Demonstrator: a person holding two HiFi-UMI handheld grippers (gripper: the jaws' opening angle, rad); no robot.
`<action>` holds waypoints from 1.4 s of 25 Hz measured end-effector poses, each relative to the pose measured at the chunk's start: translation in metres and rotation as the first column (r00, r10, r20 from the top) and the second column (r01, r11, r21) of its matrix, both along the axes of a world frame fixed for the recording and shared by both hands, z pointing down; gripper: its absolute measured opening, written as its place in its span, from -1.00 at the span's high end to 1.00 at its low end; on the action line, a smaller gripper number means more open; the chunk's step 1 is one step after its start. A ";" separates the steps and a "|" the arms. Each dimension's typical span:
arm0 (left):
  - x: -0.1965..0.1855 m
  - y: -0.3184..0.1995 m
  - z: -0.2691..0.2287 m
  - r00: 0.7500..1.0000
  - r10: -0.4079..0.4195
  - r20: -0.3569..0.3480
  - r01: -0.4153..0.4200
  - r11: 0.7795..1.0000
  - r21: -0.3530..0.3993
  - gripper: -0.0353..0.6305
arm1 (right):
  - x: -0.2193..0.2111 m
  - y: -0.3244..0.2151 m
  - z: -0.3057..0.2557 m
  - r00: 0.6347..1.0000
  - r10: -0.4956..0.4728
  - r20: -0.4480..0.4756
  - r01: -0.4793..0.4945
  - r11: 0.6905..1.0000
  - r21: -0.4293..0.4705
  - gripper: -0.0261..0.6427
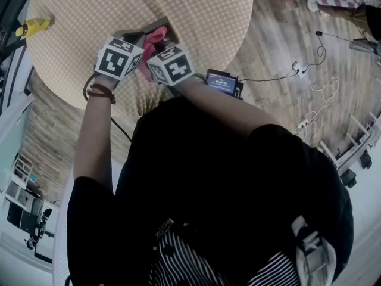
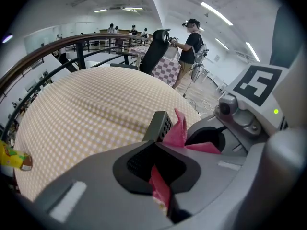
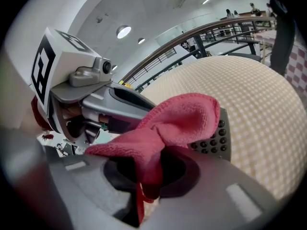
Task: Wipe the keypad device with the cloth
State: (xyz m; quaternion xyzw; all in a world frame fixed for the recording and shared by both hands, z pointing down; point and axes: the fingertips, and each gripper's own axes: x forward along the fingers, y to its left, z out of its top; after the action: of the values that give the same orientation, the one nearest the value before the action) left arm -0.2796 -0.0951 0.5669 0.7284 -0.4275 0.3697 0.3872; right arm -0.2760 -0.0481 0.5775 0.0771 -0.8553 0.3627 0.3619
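Observation:
Over the near edge of the round checked table (image 1: 89, 16), both grippers meet. The left gripper (image 1: 134, 42) is shut on the dark keypad device (image 1: 141, 36), which stands edge-on above its jaws in the left gripper view, keypad device (image 2: 160, 125). My right gripper (image 1: 161, 47) is shut on the pink cloth (image 1: 156, 36). In the right gripper view the cloth (image 3: 178, 116) bunches out of the right gripper (image 3: 148, 176) and lies over the keypad device (image 3: 217, 139), covering most of its buttons. The cloth (image 2: 176, 131) also shows behind the left gripper (image 2: 156, 169).
A yellow bottle (image 1: 33, 27) lies at the table's far left edge. On the wooden floor to the right sit a small screen unit (image 1: 223, 82) and loose cables (image 1: 312, 100). A person (image 2: 192, 47), a chair (image 2: 156, 49) and a railing stand beyond the table.

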 end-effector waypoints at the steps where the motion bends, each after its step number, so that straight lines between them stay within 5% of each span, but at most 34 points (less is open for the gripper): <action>1: 0.000 -0.001 -0.001 1.000 0.004 0.009 -0.004 1.000 0.000 0.89 | 0.000 -0.001 0.001 1.000 -0.003 -0.001 0.003 1.000 0.002 0.73; 6: 0.003 -0.002 -0.001 0.993 0.083 0.084 -0.081 0.996 -0.030 0.89 | 0.000 -0.003 0.007 1.000 0.004 -0.017 -0.004 1.000 -0.009 0.73; 15: -0.001 -0.005 0.001 0.997 0.056 0.055 -0.053 0.997 -0.052 0.89 | -0.004 -0.009 0.012 1.000 0.019 -0.025 -0.018 0.999 0.029 0.73; 26: 0.002 -0.001 0.002 0.997 0.055 0.049 -0.052 0.997 -0.063 0.89 | 0.009 0.007 0.032 0.998 0.025 -0.063 -0.029 0.997 -0.066 0.73; 35: 0.002 -0.001 0.003 0.999 0.043 0.034 -0.040 0.997 -0.069 0.89 | 0.023 0.027 0.057 0.987 -0.069 -0.142 0.061 0.996 -0.061 0.73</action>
State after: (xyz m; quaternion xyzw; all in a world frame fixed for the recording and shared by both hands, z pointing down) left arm -0.2779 -0.0961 0.5701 0.7170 -0.4062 0.4047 0.3964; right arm -0.2529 -0.0208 0.6345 0.0649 -0.8184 0.3683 0.4363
